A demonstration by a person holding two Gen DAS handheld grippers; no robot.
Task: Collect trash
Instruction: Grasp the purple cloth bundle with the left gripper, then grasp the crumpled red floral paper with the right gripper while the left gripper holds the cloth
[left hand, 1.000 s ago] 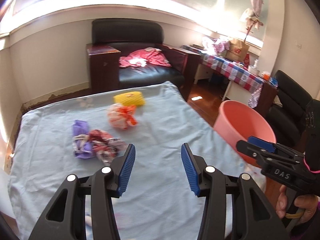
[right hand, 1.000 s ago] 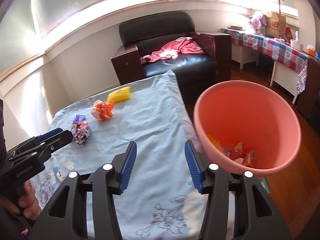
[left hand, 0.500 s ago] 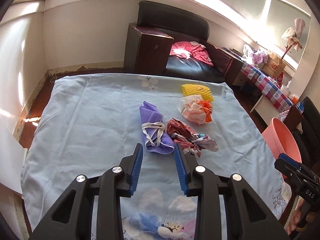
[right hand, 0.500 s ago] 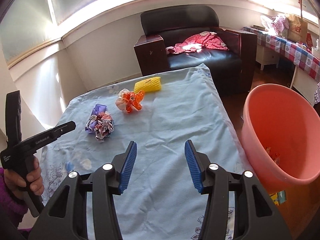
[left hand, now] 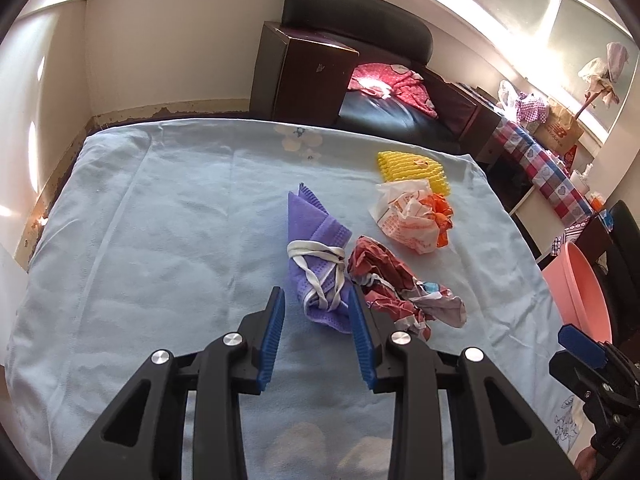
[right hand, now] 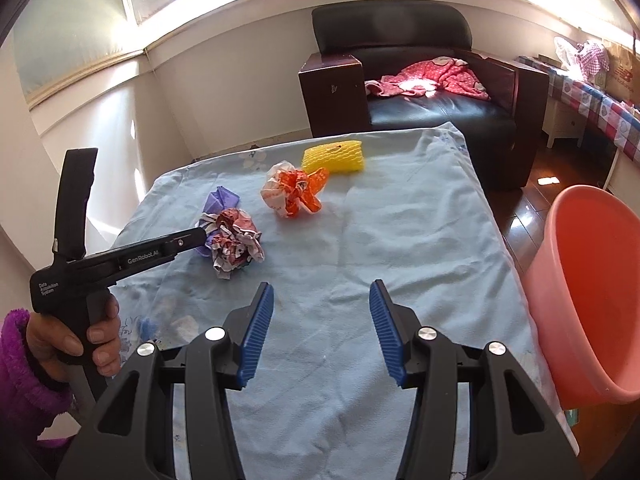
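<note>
While its jaws straddle the purple mask (left hand: pixel 316 240) unclosed, left hand-held gripper (left hand: pixel 316 322) low over bench (left hand: pixel 160 220), right hand-held gripper (right hand: pixel 322 330) wide, empty.

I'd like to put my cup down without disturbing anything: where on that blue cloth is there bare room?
The cloth is bare between the trash and the pink tub, and under the right gripper. It is crowded around the purple mask, where the left gripper reaches, beside the red wrapper, orange-white wrapper and yellow net.

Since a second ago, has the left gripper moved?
Yes. The left gripper moved forward across the table to the purple mask, fingers open around its near end.
</note>
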